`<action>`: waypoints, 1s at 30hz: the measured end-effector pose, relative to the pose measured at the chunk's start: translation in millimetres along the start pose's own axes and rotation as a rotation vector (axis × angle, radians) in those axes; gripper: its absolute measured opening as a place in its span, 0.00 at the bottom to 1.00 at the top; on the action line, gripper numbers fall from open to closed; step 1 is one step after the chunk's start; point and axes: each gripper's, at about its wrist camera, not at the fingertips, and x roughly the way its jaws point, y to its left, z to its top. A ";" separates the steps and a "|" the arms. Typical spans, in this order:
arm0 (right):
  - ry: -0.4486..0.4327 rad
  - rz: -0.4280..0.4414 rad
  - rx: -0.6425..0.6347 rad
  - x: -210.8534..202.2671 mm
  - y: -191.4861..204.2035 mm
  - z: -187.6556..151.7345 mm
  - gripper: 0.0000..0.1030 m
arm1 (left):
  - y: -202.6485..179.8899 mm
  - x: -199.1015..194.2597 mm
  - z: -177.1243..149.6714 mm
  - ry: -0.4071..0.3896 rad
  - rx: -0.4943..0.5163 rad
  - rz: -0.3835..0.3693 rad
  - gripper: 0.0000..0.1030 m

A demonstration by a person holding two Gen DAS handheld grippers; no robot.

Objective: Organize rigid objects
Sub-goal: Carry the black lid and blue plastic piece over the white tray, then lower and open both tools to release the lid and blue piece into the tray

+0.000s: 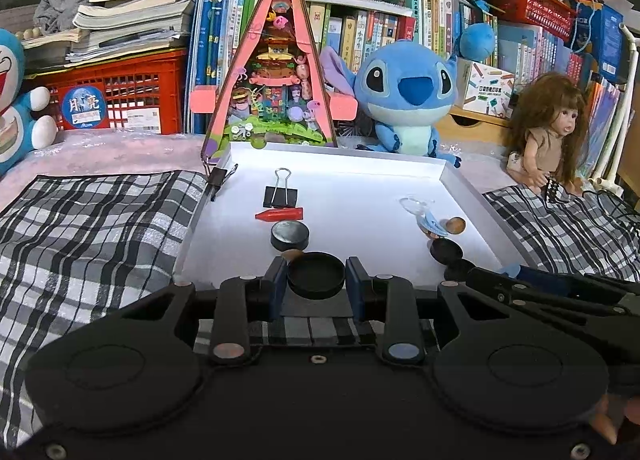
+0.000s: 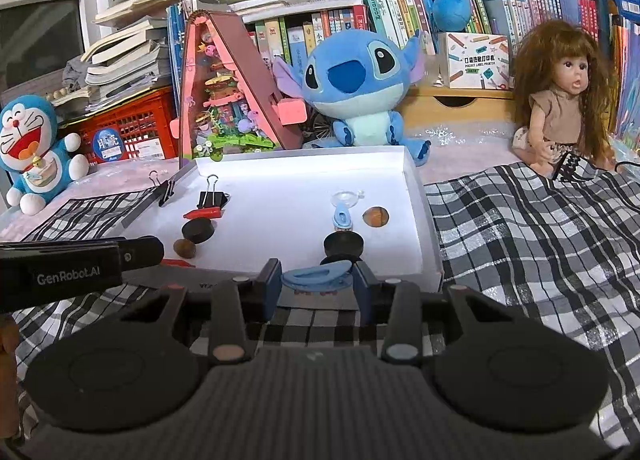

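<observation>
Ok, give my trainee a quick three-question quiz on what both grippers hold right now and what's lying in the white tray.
1. True or false: the left gripper is closed on a black round disc.
2. What does the right gripper hold between its fingers? A) a red crayon B) a light blue clip C) a binder clip
3. In the left wrist view, what lies in the white tray between the black binder clip and the loose black disc?

Key:
1. True.
2. B, the light blue clip.
3. The red crayon.
</observation>
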 end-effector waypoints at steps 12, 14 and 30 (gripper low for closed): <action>0.021 0.003 0.037 22.6 -3.0 23.6 0.43 | 3.6 33.7 21.7 0.039 -0.011 0.006 0.29; 0.028 0.005 0.054 27.4 -5.3 31.1 0.43 | 7.1 41.4 29.2 0.059 -0.026 -0.009 0.29; 0.112 0.011 0.127 94.9 -21.3 97.8 0.43 | 23.5 114.3 92.5 0.137 -0.060 0.028 0.29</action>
